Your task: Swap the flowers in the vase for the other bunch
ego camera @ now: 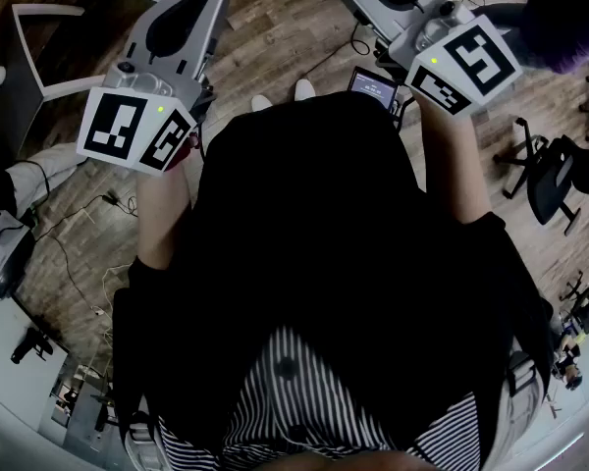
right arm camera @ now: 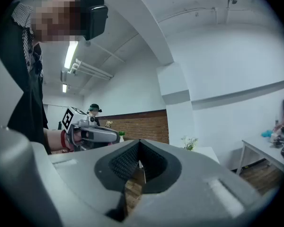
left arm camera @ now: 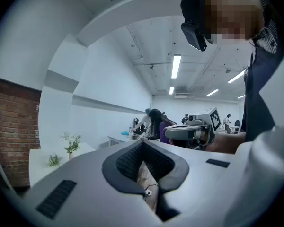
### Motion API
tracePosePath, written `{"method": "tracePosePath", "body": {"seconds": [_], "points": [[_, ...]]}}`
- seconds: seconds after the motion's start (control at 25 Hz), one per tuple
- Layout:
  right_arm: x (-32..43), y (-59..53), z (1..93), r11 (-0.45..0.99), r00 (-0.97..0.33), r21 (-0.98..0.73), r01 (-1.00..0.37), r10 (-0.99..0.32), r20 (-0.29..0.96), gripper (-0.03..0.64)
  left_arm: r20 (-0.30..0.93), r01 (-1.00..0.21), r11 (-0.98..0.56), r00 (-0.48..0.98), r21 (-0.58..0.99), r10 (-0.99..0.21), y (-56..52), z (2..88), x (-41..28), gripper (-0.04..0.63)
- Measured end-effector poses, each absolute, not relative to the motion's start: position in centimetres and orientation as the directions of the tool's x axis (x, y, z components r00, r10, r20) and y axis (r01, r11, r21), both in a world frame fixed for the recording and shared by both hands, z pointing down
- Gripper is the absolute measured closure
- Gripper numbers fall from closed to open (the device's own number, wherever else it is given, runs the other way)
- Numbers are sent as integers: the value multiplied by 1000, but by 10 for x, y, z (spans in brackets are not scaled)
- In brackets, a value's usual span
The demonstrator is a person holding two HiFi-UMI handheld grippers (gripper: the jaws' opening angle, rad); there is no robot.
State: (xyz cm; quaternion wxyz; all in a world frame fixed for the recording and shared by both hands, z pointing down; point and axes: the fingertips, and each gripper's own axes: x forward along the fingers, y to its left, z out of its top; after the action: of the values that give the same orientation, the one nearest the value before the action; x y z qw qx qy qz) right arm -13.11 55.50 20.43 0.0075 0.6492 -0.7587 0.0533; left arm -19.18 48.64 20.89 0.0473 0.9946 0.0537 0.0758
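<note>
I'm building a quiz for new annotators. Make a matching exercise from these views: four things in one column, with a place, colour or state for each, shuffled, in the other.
1 right gripper
2 vase of flowers
3 office chair
4 brick wall

A on the wood floor
B on the white table
C red-brown
D jaws together, nothing between them

Pairs: 1-D, 2-B, 3-A, 4-C
</note>
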Motion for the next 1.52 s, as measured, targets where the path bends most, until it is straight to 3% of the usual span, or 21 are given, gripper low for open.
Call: {"method": "tracePosePath", "body": {"seconds": [0.28, 0.48, 0.84, 1.52], "points": [[-146, 561, 204, 156, -164, -86, -984, -982, 95, 615, 130, 81, -989, 987, 127, 97, 490, 207, -200, 589], [-145, 566, 206, 163, -172, -107, -981, -981, 90, 615, 172, 144, -983, 972, 112, 162, 507, 218, -202, 589], [-141, 563, 208, 205, -215, -134, -970, -974, 71, 614, 122, 92, -981, 986, 173, 114, 495, 215, -198, 589], [-100, 555, 222, 268, -280, -219, -938, -960, 21, 614, 147, 50, -985, 986, 163, 75, 491, 223, -165, 589]]}}
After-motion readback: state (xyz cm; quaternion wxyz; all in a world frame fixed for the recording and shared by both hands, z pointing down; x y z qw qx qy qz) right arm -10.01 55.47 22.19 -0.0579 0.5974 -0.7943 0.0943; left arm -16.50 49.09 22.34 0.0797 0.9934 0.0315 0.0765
